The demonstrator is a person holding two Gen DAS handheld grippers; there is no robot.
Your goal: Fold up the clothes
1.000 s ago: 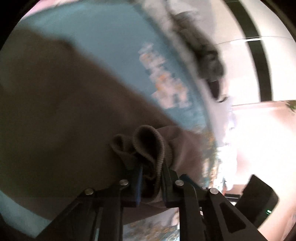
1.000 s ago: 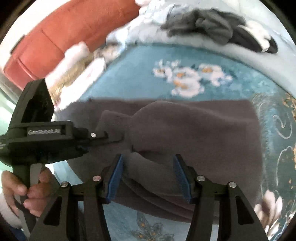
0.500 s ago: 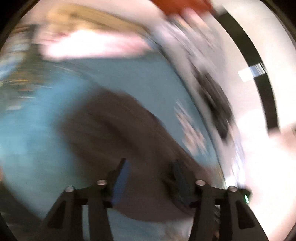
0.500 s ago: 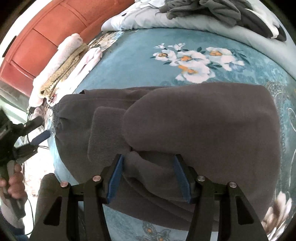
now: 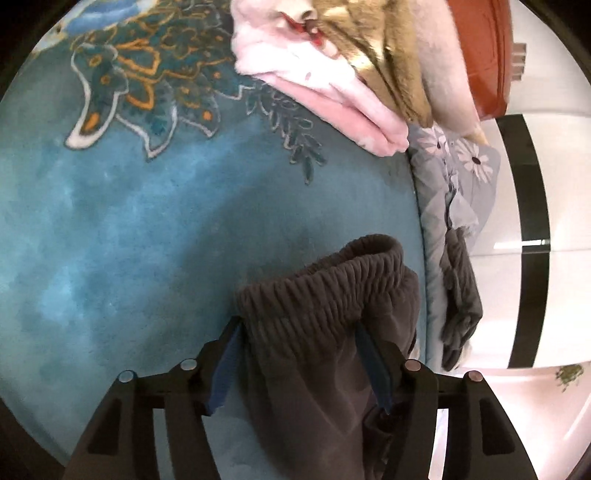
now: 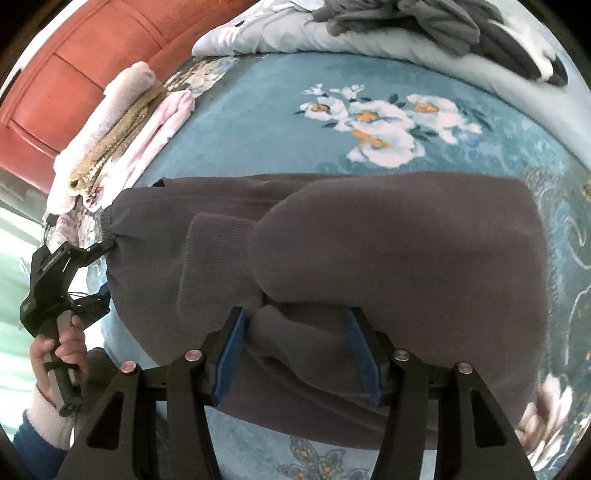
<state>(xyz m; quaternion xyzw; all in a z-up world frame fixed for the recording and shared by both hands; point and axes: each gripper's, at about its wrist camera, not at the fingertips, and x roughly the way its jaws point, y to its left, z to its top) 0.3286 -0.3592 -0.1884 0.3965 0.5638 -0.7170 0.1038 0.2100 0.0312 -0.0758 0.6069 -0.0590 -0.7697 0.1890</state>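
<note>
A dark grey-brown garment (image 6: 388, 258) lies folded on the blue floral bedspread (image 6: 258, 133). My right gripper (image 6: 299, 332) is open, its blue pads either side of a fold at the garment's near edge. My left gripper (image 5: 299, 354) is open around the gathered elastic waistband (image 5: 325, 280) at the garment's left end. The left gripper also shows in the right wrist view (image 6: 105, 269), held by a hand at the garment's left edge.
A folded pile of pink and tan fleece clothes (image 5: 351, 62) lies beyond the garment, also in the right wrist view (image 6: 118, 136). Grey clothes (image 6: 424, 18) lie heaped on a pale quilt at the far edge. A red headboard (image 6: 74, 66) stands at the left.
My left gripper let go of the ribbed cuff it held, swung left, and now stands open at the waistband. My right gripper stayed open at the near fold.
</note>
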